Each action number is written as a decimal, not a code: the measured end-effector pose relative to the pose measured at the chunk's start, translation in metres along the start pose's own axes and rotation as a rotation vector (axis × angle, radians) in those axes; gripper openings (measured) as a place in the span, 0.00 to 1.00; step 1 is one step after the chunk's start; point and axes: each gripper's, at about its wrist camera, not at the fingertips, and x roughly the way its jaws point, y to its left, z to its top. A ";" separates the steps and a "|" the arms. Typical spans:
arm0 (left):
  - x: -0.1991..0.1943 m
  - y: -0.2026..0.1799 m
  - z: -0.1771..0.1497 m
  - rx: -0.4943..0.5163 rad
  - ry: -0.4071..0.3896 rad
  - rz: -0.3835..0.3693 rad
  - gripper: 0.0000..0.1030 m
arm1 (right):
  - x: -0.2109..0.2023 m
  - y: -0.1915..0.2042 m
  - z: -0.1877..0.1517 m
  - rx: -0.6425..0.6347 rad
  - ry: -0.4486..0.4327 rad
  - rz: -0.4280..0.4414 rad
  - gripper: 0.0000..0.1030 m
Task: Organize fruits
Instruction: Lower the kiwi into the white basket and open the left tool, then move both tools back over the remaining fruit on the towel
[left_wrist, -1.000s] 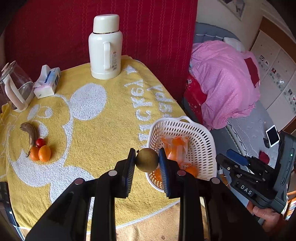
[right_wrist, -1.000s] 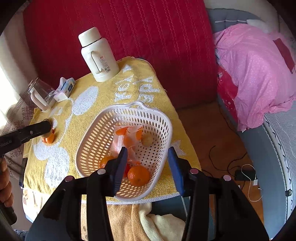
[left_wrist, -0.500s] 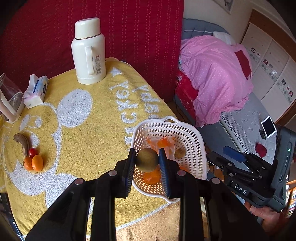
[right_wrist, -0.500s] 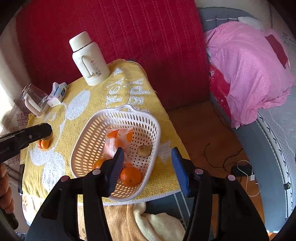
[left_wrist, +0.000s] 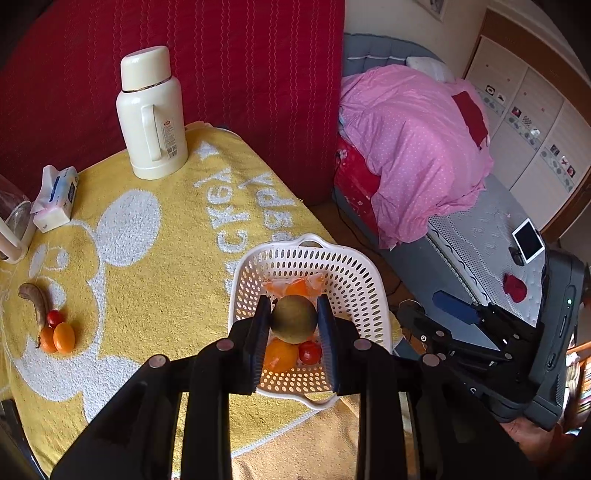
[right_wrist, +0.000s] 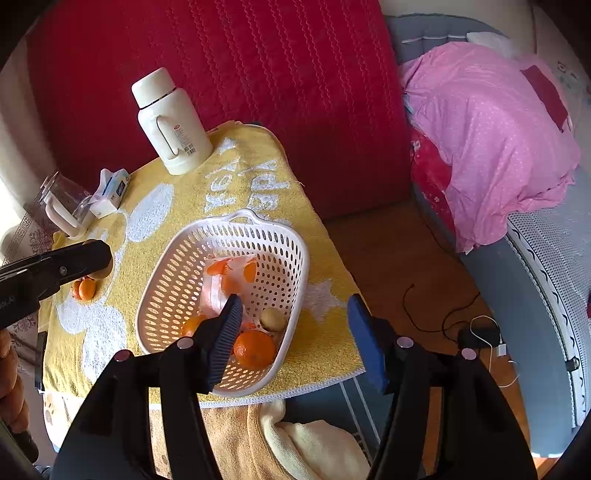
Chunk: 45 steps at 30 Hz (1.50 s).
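White woven letters run across the yellow towel (left_wrist: 177, 236) on the tabletop, upside down from here; one row looks like "CKEY", the other stays unclear. The flask (left_wrist: 151, 114) carries a small label with a red logo and a barcode, too tiny to read. The tissue pack (left_wrist: 55, 199) shows blue print, unreadable.

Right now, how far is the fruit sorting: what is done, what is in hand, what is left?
Done: an orange and other fruits lie in the white basket. In hand: the left gripper clamps a brownish-green fruit over the basket; the right gripper is opening, empty. Left: a banana, a tomato and two small oranges on the yellow towel.
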 end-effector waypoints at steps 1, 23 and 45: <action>0.000 -0.001 0.000 0.002 0.002 0.000 0.26 | 0.000 0.000 0.000 0.002 -0.001 -0.001 0.59; -0.026 0.055 -0.026 -0.193 -0.009 0.147 0.89 | -0.004 -0.012 0.009 0.094 -0.046 -0.015 0.72; -0.057 0.095 -0.057 -0.260 0.002 0.285 0.89 | -0.005 0.001 0.004 0.154 -0.034 -0.005 0.81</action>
